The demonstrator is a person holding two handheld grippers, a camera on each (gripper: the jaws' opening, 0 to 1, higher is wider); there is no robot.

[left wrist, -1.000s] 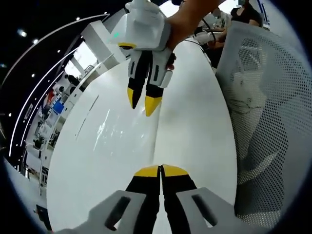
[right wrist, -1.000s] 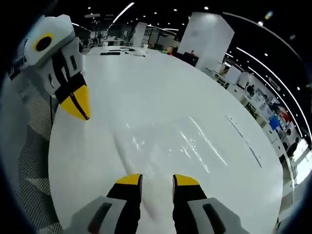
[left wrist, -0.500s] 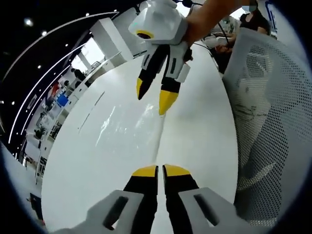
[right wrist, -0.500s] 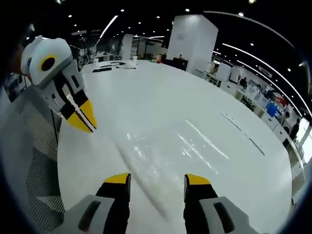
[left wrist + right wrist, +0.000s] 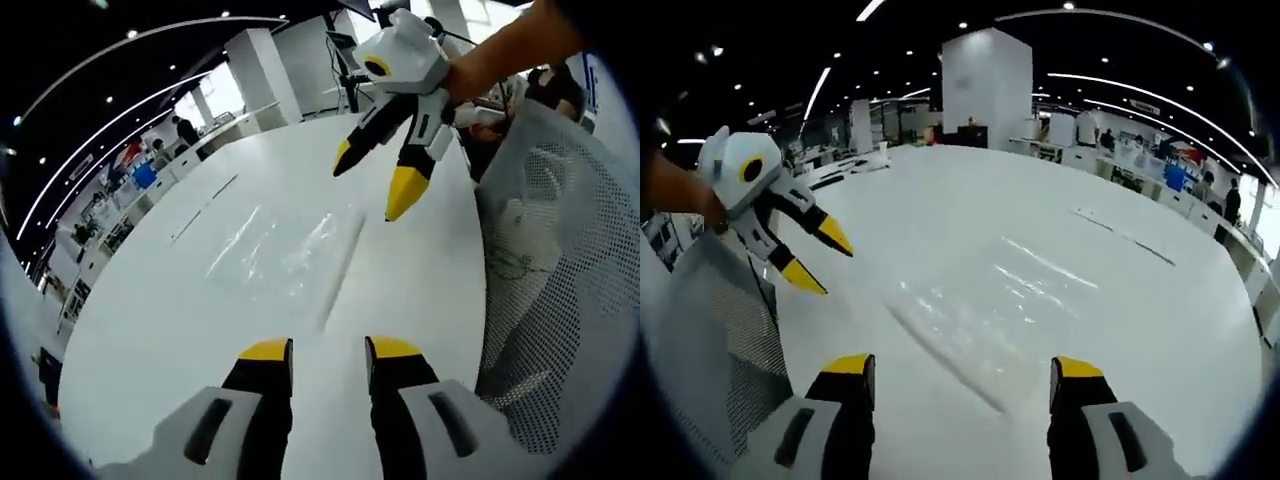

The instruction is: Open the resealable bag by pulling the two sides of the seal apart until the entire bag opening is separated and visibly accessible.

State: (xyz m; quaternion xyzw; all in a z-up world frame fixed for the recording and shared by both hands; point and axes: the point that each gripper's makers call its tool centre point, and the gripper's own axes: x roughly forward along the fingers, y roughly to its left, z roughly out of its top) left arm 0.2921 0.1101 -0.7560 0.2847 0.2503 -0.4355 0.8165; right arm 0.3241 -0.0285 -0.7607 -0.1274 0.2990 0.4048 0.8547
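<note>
Your bag (image 5: 285, 250) lies flat on the white table (image 5: 180, 330), clear and hard to read, with its seal strip (image 5: 340, 270) running as a pale line along the side nearer the mesh chair (image 5: 560, 260). In the right gripper view the bag (image 5: 1010, 300) sits just beyond your jaws, the strip (image 5: 945, 355) crossing between them.

Both of your grippers are off the bag. Your left gripper (image 5: 328, 348) has its jaws parted and holds nothing; your right gripper (image 5: 965, 367) is spread wide and is also empty. From the left gripper view your right gripper (image 5: 378, 183) hangs above the far end of the strip.

You look to be at the approach step: nothing is gripped, and whether the seal is parted at all cannot be told. Next you need to bring each gripper down to one lip of the strip, pinch the two sides separately, then pull apart along the whole opening.
</note>
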